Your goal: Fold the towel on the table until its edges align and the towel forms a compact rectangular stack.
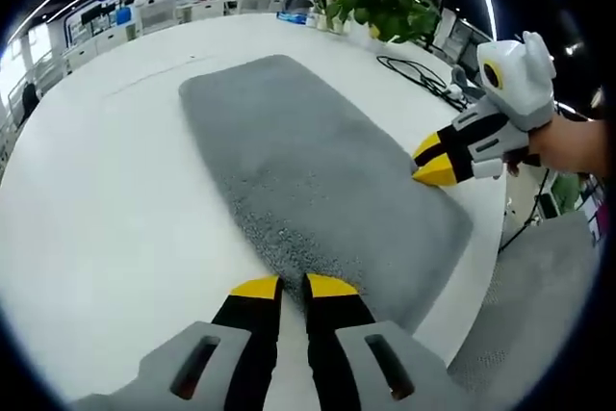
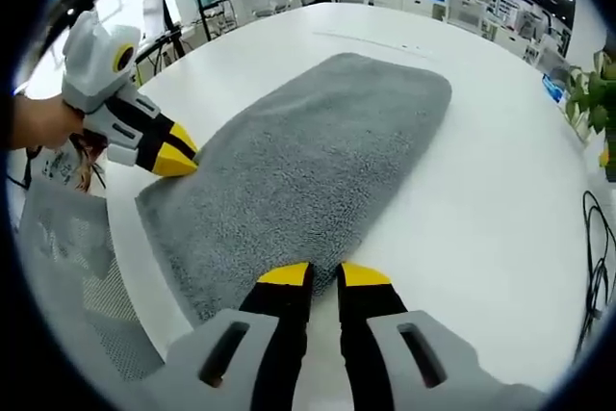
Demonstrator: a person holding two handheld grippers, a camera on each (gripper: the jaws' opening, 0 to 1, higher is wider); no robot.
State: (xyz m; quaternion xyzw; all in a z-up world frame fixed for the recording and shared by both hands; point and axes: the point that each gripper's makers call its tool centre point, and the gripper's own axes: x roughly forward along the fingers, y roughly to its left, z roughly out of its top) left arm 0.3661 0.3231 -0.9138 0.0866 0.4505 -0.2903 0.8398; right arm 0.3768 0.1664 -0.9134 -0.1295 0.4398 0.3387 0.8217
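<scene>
Towel (image 1: 308, 175) flat — tools (image 1: 294, 286) (image 2: 324, 274) at near corners

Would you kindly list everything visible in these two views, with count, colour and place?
towel: one, grey, lying flat and unfolded on the table, long side running away from the near edge
table: one, white, large, under the towel
potted plant: one, green, at the far edge of the table
cables: a few, black, on the table near the plant
blue item: one, at the far table edge beside the plant; too small to identify
chair: one, grey mesh, beside the table's near edge
left tongs: one, black with yellow tips, at a near towel corner, jaws narrowly apart
right tongs: one, black with yellow tips, at the other near corner, jaws narrowly apart
hand: one, holding the right tongs
</scene>
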